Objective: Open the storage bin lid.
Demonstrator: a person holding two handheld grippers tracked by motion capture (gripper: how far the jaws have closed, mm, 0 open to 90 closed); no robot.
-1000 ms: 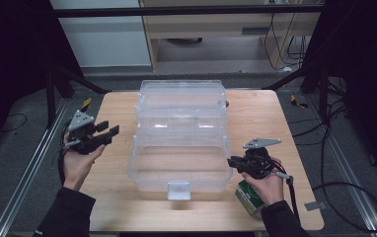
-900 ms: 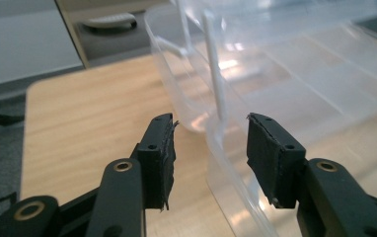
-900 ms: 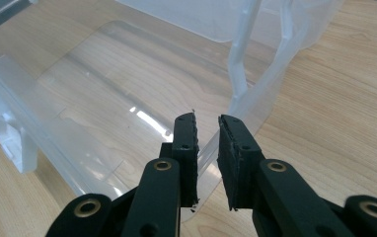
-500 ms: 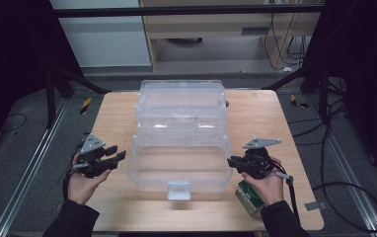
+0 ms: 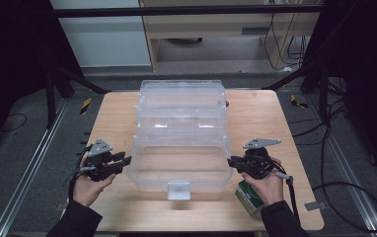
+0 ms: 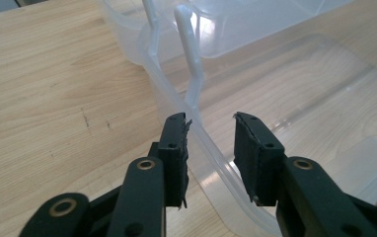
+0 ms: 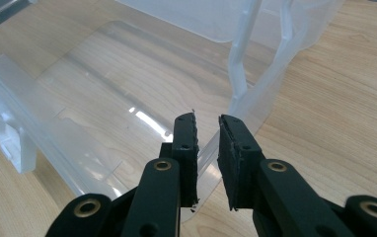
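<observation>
**Ana:** High view first — the clear box (image 5: 179, 148) sits mid-frame on the desk (image 5: 112, 113), and the left gripper (image 5: 120, 160) has dropped from the upper left to the box's left wall.

**Ben:** Its jaws have just been closing. Left gripper view puts the box rim (image 6: 211, 148) between them, one pad touching it, the other pad apart — not clamped yet.

**Ana:** So that side is about to be gripped. And the right gripper (image 5: 233, 162)?

**Ben:** Same spot as before, at the right wall. Right gripper view shows its jaws nearly together with the thin wall (image 7: 207, 148) between — whether they pinch it, I cannot tell.

**Ana:** Probably a two-handed lift — once both grips hold.
</observation>
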